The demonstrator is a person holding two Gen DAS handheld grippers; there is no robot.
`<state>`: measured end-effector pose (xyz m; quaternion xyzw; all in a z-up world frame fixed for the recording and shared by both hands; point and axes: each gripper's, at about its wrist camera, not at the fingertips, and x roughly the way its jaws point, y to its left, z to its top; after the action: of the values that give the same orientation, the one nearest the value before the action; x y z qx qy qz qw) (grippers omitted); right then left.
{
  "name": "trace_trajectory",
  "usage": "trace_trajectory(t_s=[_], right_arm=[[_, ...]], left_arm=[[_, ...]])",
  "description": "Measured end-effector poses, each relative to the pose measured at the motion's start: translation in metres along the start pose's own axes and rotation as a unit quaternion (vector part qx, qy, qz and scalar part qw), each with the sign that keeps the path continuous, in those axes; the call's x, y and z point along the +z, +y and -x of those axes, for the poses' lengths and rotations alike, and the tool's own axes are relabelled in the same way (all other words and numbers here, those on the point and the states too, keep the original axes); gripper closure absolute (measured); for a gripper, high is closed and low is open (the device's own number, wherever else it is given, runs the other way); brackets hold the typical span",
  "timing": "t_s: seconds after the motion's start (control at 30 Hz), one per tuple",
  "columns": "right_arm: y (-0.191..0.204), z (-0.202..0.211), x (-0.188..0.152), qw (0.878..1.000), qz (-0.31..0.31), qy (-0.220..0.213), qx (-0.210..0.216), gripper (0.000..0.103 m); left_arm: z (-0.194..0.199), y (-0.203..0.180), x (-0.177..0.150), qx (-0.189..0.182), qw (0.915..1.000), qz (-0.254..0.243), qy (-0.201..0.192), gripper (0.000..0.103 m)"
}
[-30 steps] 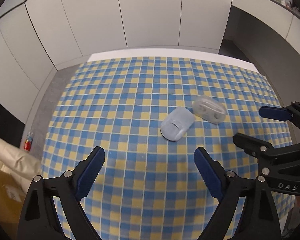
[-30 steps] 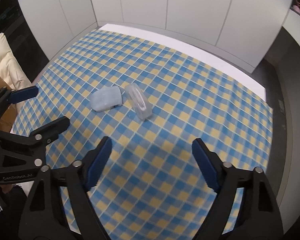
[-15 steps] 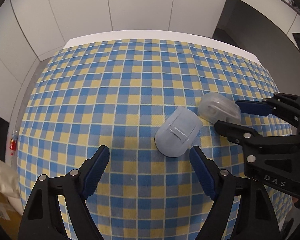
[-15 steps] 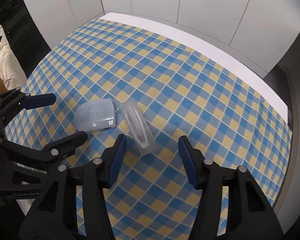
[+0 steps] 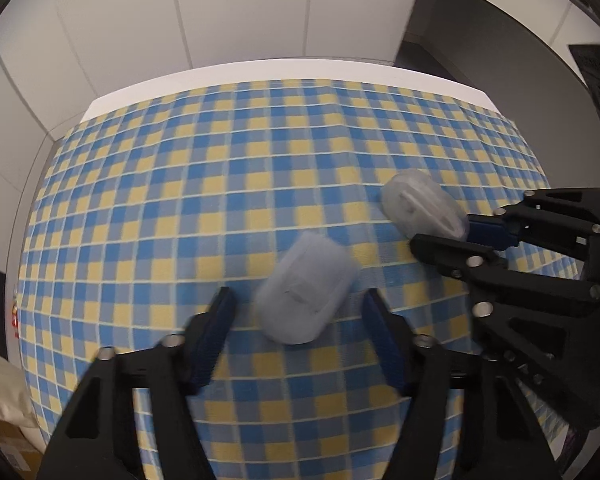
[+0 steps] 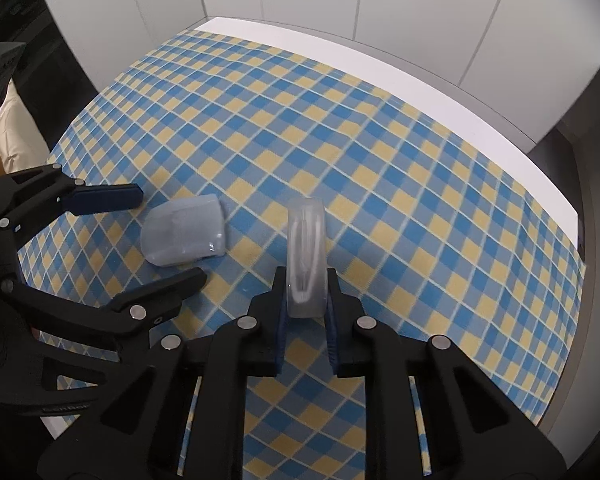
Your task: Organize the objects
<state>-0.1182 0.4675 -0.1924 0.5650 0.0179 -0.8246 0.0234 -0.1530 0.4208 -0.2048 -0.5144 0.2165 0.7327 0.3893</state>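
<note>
Both tools have dropped toward the bench: the right tool has just clamped the clear case, while the left tool, closing but apart, straddles the frosted lid at lower center.

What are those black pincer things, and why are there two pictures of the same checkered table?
They are claws that a person holds, one in each hand. Each carries a camera looking along its fingers, so you get two views. On the blue and yellow checkered tablecloth lie two small cloudy plastic pieces. The right claw has squeezed shut on the clear rounded plastic piece. The left claw has been closing around the frosted bluish plastic piece, which sits between its fingers; touch is too blurred to tell.
</note>
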Motion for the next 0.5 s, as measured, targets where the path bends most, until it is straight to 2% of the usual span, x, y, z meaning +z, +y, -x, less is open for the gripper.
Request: trace_trajectory(t_s=[0.07,0.13,0.27,0.43,0.5], right_arm=[[-0.003,0.0,-0.002,1.0,-0.014,0.005,0.002,0.086],[-0.005,0.002,-0.005,1.0,-0.021,0.006,-0.002,0.086],[-0.01,0.009,-0.008,0.999,-0.039,0.006,-0.006,0.086],[-0.001,0.027,-0.011,0.999,-0.038,0.0,-0.011,0.086],[0.004,0.037,-0.013,0.999,-0.036,-0.005,-0.012,0.087]], left_arm=[[-0.002,-0.014,0.004,0.007,0.9999,-0.011,0.005,0.064],[-0.004,-0.023,0.007,0.014,0.9998,-0.008,0.01,0.065],[-0.003,-0.026,0.006,0.003,0.9997,0.019,0.015,0.065],[0.022,-0.028,-0.006,0.012,0.9994,0.033,0.004,0.066],[0.033,-0.026,-0.011,0.005,0.9987,0.051,0.004,0.066]])
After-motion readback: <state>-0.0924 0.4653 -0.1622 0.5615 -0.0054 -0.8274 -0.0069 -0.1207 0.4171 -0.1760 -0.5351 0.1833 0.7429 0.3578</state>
